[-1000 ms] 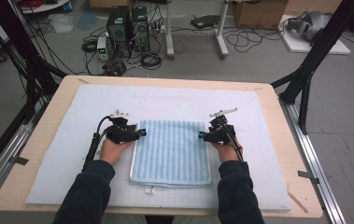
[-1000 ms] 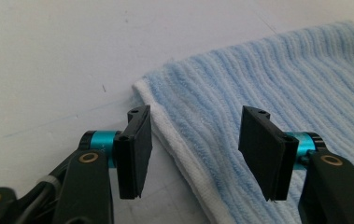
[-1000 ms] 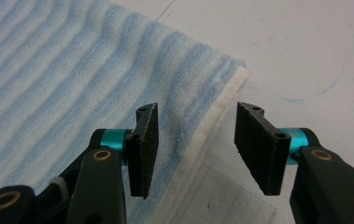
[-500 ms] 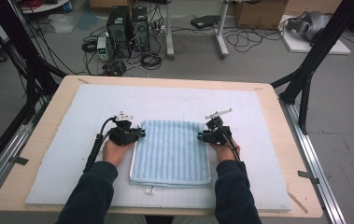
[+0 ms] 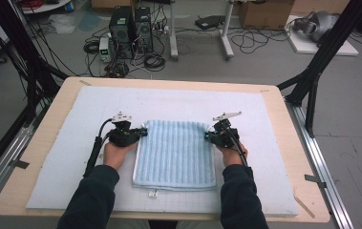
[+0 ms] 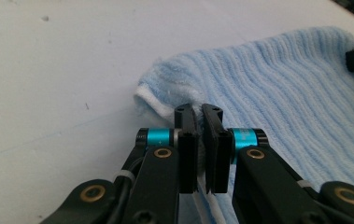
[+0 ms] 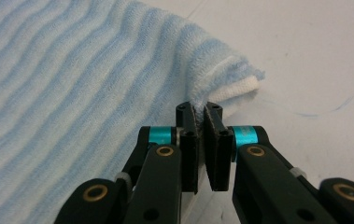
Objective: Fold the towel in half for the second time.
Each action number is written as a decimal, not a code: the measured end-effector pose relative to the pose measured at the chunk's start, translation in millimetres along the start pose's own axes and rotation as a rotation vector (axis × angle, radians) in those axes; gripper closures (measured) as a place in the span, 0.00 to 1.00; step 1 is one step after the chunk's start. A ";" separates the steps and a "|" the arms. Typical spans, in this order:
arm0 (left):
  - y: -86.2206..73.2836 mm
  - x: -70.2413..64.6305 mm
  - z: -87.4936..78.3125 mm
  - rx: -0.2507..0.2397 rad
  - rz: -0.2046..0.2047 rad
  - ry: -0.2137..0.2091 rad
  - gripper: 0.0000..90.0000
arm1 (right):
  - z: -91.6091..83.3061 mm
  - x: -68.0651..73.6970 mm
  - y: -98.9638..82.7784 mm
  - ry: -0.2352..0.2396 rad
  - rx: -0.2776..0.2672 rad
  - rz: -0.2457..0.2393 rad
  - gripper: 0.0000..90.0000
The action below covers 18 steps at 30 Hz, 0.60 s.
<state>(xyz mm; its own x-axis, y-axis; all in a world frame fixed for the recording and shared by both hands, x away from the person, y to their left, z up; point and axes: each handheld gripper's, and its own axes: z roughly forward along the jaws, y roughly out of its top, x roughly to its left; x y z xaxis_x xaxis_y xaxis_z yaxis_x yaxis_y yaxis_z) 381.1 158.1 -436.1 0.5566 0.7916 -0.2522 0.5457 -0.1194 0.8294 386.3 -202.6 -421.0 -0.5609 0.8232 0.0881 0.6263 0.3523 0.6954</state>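
Note:
A light blue ribbed towel [image 5: 176, 152] lies folded flat on the white mat. My left gripper [image 5: 143, 132] is at the towel's far left corner. In the left gripper view it [image 6: 199, 112] is shut on the towel's [image 6: 282, 93] white-trimmed edge, which is pinched between the pads. My right gripper [image 5: 208, 135] is at the far right corner. In the right gripper view it [image 7: 199, 109] is shut on the towel's [image 7: 72, 93] folded edge. Both pairs of jaws have just been closing, with cloth between them.
The white foam mat [image 5: 264, 124] covers most of the wooden table [image 5: 40, 138]. A small white tag [image 5: 153, 193] lies at the towel's near edge. Black frame posts [image 5: 312, 81] stand at the table's far corners. Computers and cables [image 5: 131, 28] sit on the floor beyond.
Both grippers' jaws have gone from open to shut on the towel's far corners. The hands have stayed almost where they were.

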 end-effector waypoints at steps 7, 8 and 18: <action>2.5 -4.3 -17.2 -0.063 0.014 -0.044 0.94 | -16.6 5.2 1.0 0.011 -0.068 -0.030 0.95; 2.5 -5.1 -19.4 -0.060 0.020 -0.050 0.94 | -18.9 6.4 0.6 0.009 -0.077 -0.032 0.95; -9.2 -13.2 -38.4 -0.077 0.040 -0.103 0.94 | -35.2 16.2 -17.2 0.041 -0.125 -0.048 0.95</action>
<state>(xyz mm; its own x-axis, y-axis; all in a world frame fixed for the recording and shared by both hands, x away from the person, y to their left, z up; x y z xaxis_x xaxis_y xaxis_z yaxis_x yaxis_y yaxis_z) 344.6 171.7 -421.3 0.6405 0.7211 -0.2642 0.4739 -0.1004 0.8749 347.4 -211.0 -406.4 -0.6117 0.7871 0.0798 0.5275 0.3306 0.7826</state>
